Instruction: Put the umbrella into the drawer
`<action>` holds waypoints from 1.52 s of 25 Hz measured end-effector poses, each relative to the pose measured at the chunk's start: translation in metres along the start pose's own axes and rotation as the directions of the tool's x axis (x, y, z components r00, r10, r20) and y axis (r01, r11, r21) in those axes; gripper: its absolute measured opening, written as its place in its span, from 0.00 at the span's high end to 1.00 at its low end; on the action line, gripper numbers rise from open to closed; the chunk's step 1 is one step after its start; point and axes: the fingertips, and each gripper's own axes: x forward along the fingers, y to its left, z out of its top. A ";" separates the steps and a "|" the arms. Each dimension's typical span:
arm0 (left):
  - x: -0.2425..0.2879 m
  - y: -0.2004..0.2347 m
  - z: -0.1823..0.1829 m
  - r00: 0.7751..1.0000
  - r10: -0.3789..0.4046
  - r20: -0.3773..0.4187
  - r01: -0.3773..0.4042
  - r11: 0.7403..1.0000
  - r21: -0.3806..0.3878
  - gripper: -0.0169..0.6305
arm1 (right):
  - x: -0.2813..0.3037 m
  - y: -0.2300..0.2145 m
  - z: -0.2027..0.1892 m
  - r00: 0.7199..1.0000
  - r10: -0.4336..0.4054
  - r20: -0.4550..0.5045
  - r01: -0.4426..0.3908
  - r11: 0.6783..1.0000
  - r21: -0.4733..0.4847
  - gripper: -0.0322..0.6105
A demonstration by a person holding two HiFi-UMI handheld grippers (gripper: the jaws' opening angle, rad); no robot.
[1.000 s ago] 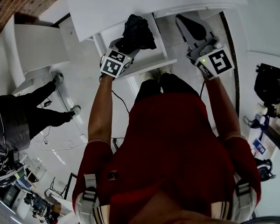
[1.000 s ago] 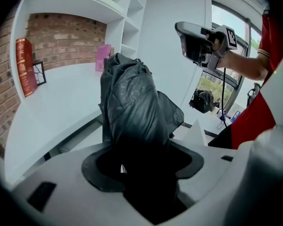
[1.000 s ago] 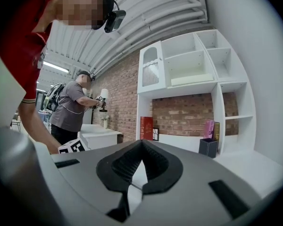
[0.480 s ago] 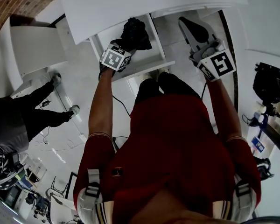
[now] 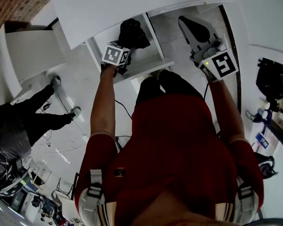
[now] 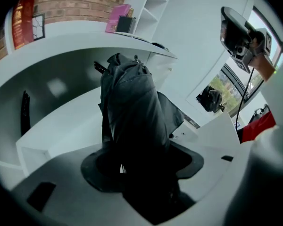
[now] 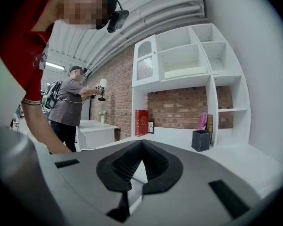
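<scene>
Progress looks good, but the job is not finished. The drawer (image 5: pixel 151 66) under the white desk (image 5: pixel 104 8) stands pulled out, so the opening step is done. The left gripper (image 5: pixel 126 45) points steeply down into it, and its jaws are clamped on the umbrella (image 5: pixel 133 31), a black folded bundle of fabric. In the left gripper view the umbrella (image 6: pixel 132 107) fills the space between the jaws and rises away from them, with loose cloth at its sides. In the head view the umbrella lies inside the outline of the drawer, between the side walls and behind the front panel. I cannot tell whether its far end already touches the drawer floor or hangs a little above it.

The right gripper (image 5: pixel 187 26) is held well apart at the right, beside the desk. In its own view the tips meet and nothing is between them. Only a brick wall (image 7: pixel 179 107) and white shelves (image 7: pixel 188 60) show beyond.

What is left, as I judge it: to lower the umbrella until it rests on the drawer floor, to open the left jaws, and to draw that gripper out. The loose fabric may cling to the jaws at the release.
</scene>
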 end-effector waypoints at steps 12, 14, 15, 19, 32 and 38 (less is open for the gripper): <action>0.020 0.015 0.003 1.000 0.009 0.024 -0.001 0.949 -0.316 0.57 | 0.007 -0.008 -0.006 1.000 0.009 0.002 -0.009 1.000 0.029 0.95; 0.024 0.017 0.003 1.000 0.016 0.026 -0.006 0.939 -0.344 0.57 | 0.008 -0.009 -0.007 1.000 0.012 0.004 -0.012 0.999 0.032 0.95; 0.025 0.018 0.003 1.000 0.021 0.023 -0.012 0.936 -0.352 0.57 | 0.009 -0.010 -0.008 1.000 0.012 0.005 -0.013 0.999 0.033 0.95; 0.032 0.024 -0.002 0.999 0.037 0.002 -0.033 0.916 -0.400 0.57 | 0.011 -0.013 -0.011 1.000 0.012 0.004 -0.012 0.999 0.039 0.95; 0.057 0.030 -0.009 0.995 0.085 -0.058 -0.102 0.891 -0.443 0.56 | 0.005 -0.018 -0.022 1.000 0.012 -0.017 -0.011 0.999 0.051 0.95; 0.065 0.032 -0.015 0.992 0.107 -0.068 -0.127 0.888 -0.443 0.56 | 0.000 -0.021 -0.029 1.000 0.014 -0.027 -0.013 0.999 0.052 0.95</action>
